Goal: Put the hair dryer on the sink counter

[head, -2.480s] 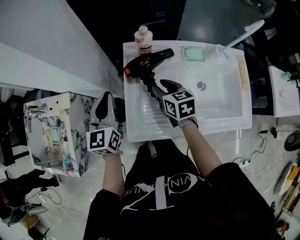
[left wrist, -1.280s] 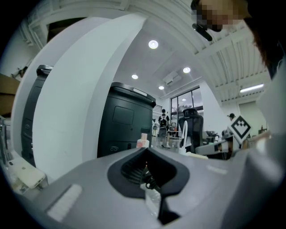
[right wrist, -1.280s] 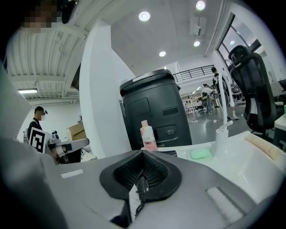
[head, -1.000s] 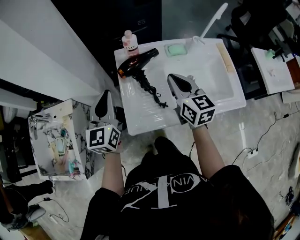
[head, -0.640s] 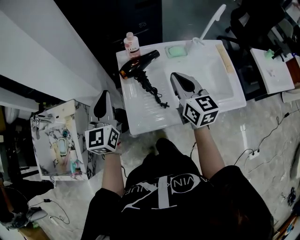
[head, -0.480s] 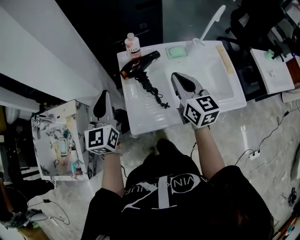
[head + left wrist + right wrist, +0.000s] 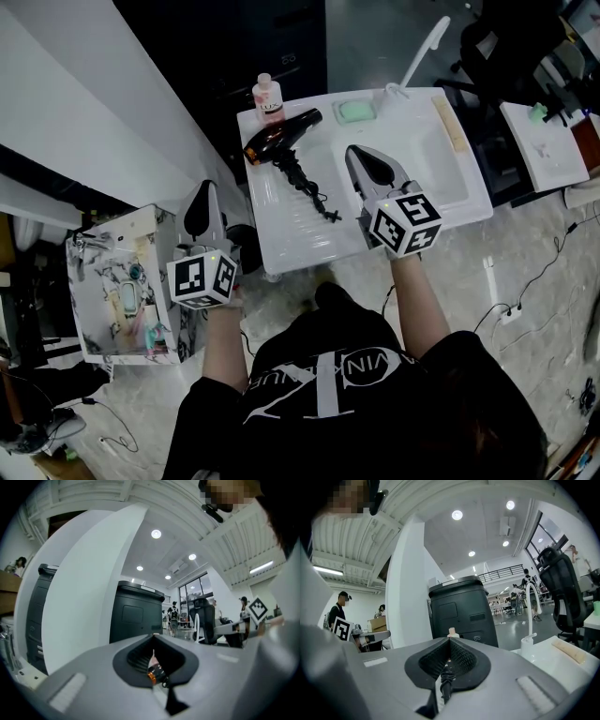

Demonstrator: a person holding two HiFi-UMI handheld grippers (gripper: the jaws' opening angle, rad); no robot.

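Black hair dryer [image 7: 279, 137] on counter [image 7: 292, 236]

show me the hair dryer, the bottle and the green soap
hair dryer [image 7: 284, 134]: head view, middle of its black barrel
bottle [image 7: 269, 99]: head view, its label
green soap [image 7: 355, 111]: head view, its middle

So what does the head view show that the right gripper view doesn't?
Head view only: the body of the hair dryer, lying on the sink counter, the green soap and the left gripper. Right gripper view only: ceiling lights, people far behind, and the right gripper with jaws together. Both: faucet, pink bottle, black cord.
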